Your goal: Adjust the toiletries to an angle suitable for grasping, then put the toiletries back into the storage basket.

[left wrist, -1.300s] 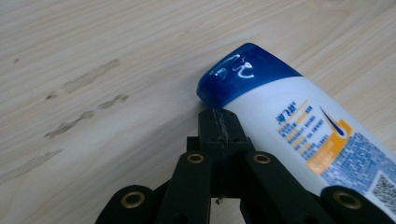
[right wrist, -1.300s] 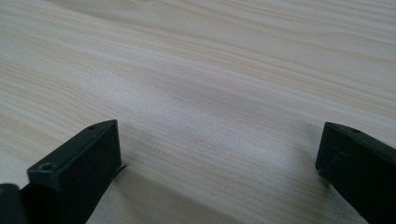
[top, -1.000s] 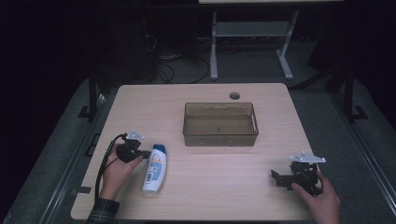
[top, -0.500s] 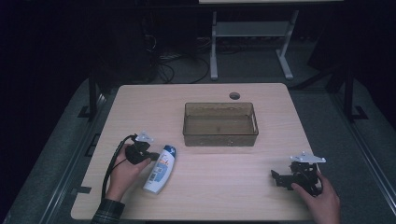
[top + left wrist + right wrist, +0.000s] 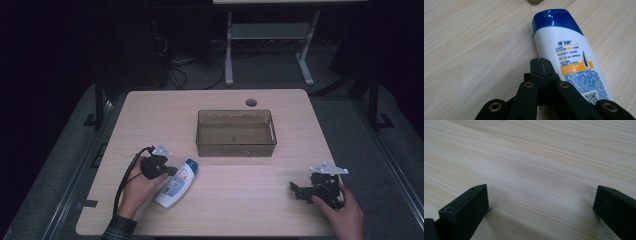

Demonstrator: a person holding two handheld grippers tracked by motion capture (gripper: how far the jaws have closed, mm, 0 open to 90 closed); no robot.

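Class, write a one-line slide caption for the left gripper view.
Left gripper, jaws shut, beside a lying white shampoo bottle with blue cap on the wooden table.

A: Item one?
B: Bench (image 5: 235, 195), pale wood grain, round hole near far edge.
A: Lying on it?
B: Shampoo bottle (image 5: 176, 183), white with blue cap, on its side; brown translucent bin (image 5: 235, 145), centre.
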